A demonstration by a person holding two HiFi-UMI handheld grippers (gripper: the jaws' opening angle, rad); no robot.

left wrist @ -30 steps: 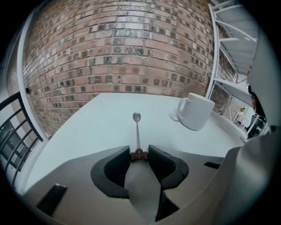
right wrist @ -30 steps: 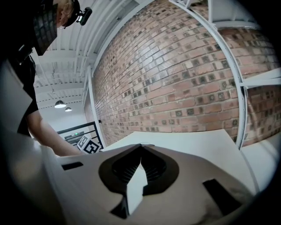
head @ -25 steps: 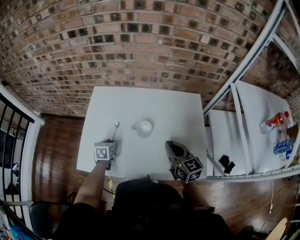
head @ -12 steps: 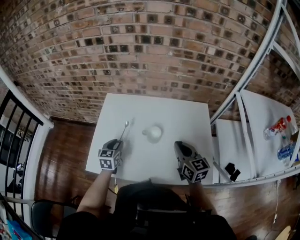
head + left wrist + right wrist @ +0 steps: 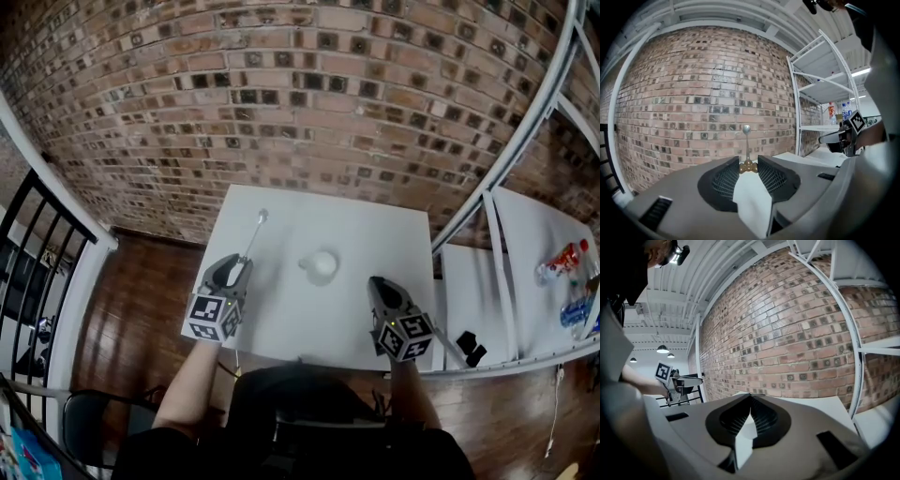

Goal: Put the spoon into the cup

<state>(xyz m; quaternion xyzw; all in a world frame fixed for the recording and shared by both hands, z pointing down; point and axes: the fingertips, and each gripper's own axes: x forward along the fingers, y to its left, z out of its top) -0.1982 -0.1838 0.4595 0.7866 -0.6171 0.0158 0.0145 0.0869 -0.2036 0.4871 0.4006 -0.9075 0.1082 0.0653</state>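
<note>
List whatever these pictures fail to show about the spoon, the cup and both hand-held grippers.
- Cup contents: head view, too small, white on white table.
- Spoon grip end: head view, covered by the left hand-held gripper.
- Cup: neither gripper view shows it.
- Right hand-held gripper jaw tips: head view, too small; its own view shows them together.
</note>
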